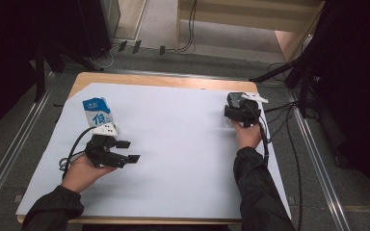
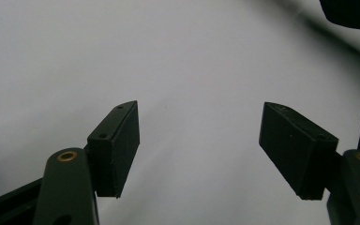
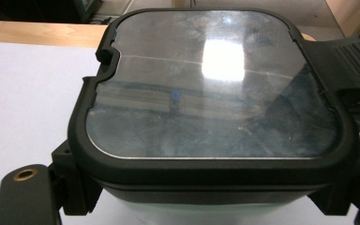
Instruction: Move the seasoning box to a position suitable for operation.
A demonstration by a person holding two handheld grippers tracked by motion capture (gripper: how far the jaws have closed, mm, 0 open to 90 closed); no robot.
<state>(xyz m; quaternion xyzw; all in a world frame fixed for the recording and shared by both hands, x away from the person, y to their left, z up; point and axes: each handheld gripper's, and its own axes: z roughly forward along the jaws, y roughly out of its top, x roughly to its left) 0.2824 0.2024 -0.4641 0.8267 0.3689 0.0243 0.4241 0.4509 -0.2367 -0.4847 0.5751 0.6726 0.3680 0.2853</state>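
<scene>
Black lidded container (image 3: 215, 117) (base hidden below lid)

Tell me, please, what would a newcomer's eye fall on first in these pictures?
Most striking is the black lidded container with a glossy clear top, sitting between the jaws of the right hand-held gripper at the right of the white sheet. Next comes the blue-and-white milk carton, upright near the sheet's left edge, just beyond the left hand-held gripper, whose jaws stand open with nothing between them.
</scene>
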